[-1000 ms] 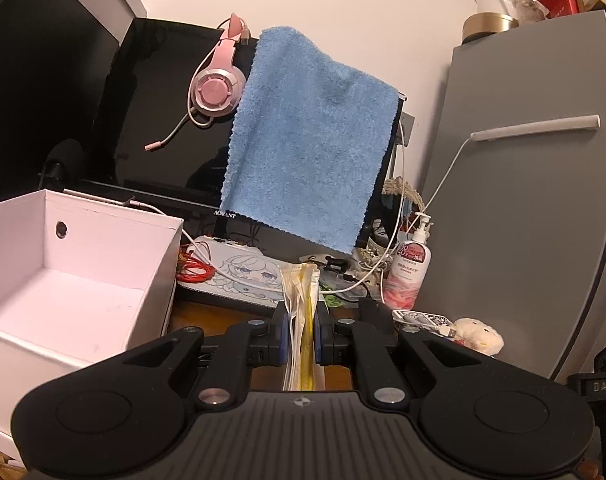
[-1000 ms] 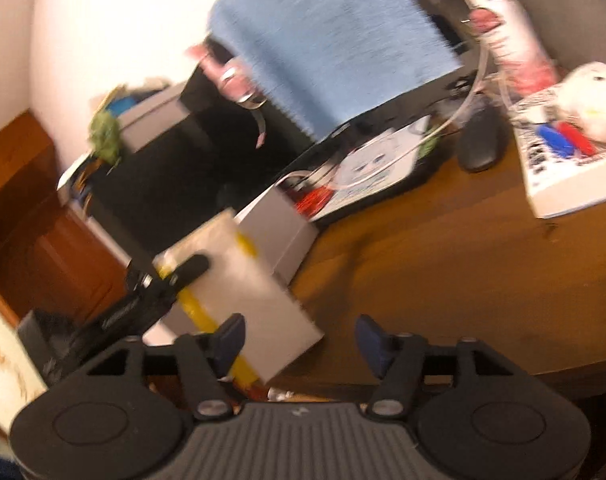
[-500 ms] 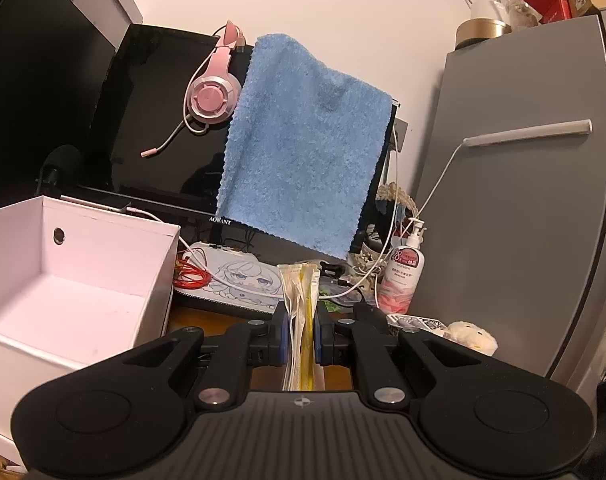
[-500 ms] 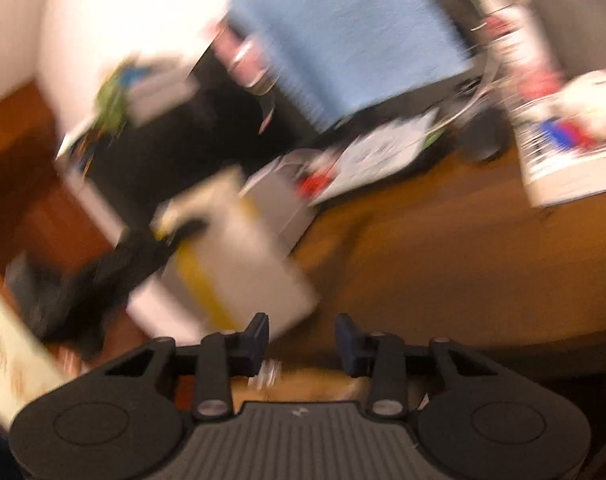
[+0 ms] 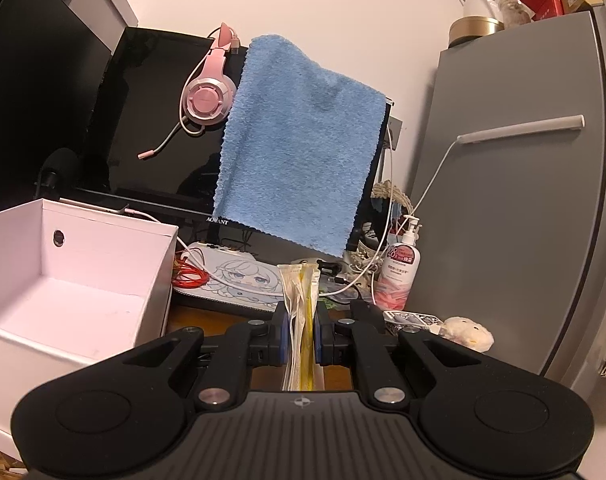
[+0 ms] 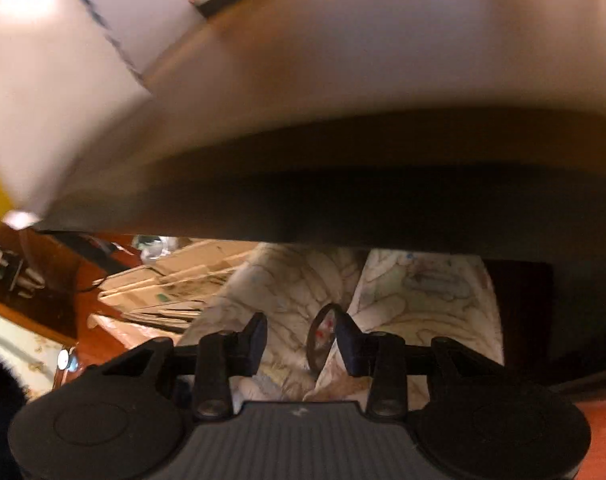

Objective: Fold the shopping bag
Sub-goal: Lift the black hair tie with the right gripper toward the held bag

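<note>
The folded shopping bag [image 5: 298, 292], white with a yellow stripe, stands edge-on between the blue pads of my left gripper [image 5: 299, 336], which is shut on it above the wooden desk. In the right wrist view the same bag [image 6: 43, 80] is a blurred white sheet with a yellow strip at the upper left. My right gripper [image 6: 301, 340] points steeply down below the desk's front edge [image 6: 343, 140]. Its jaws stand partly apart with nothing between the pads. A dark ring [image 6: 321, 336] lies just beside its right finger, against patterned cloth.
A white open box [image 5: 75, 280] stands left of the bag. Behind are a monitor [image 5: 155, 120] with a blue towel [image 5: 299, 144] and pink headphones [image 5: 207, 96], a lotion bottle [image 5: 399, 268] and a grey fridge [image 5: 515, 200]. Below the desk are patterned cloth [image 6: 415, 292] and flattened cardboard [image 6: 163, 284].
The right gripper has swung down from over the desk to below its front edge, and its jaws have narrowed. The left gripper and the bag have stayed put.
</note>
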{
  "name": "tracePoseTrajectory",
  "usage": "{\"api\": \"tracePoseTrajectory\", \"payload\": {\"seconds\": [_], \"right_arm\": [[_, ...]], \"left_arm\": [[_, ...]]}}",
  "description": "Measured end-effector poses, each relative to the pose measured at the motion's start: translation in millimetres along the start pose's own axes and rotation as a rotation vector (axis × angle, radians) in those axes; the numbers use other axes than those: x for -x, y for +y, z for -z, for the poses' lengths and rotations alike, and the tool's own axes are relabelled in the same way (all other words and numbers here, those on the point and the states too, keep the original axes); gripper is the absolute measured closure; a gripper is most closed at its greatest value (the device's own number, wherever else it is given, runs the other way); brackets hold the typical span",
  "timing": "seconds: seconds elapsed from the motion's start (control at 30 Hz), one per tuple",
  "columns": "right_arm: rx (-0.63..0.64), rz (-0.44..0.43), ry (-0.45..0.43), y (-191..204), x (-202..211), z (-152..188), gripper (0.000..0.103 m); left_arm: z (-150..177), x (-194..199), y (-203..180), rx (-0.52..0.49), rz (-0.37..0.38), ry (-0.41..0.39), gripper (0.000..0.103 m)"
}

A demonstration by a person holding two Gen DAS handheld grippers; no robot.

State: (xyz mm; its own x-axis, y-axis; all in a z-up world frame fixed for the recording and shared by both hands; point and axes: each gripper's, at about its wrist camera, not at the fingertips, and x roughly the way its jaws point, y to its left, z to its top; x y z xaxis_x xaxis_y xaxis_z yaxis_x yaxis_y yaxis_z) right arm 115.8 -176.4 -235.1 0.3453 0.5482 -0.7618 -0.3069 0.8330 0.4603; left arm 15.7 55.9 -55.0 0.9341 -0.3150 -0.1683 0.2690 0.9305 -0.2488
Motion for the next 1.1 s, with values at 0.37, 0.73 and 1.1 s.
{"api": "tracePoseTrajectory", "payload": {"seconds": [0.37,0.73,1.1], "right_arm": [[-0.005,0.153,0.044,9.1,-55.2,14.4,0.087],[0.096,-0.044,-0.110,18.8,55.4,24.4,0.101],[0.177,-0.240,-0.447,13.5,209.9,-25.6,0.101]], "left_arm": [[1.3,2.7,2.7,0.004,0.000,0.005,0.092],[-0.7,4.0,8.4,0.002,-0.024,0.001,0.092],[0.0,-10.6,-9.7,-0.064,-0.040,0.007,0.092]]}}
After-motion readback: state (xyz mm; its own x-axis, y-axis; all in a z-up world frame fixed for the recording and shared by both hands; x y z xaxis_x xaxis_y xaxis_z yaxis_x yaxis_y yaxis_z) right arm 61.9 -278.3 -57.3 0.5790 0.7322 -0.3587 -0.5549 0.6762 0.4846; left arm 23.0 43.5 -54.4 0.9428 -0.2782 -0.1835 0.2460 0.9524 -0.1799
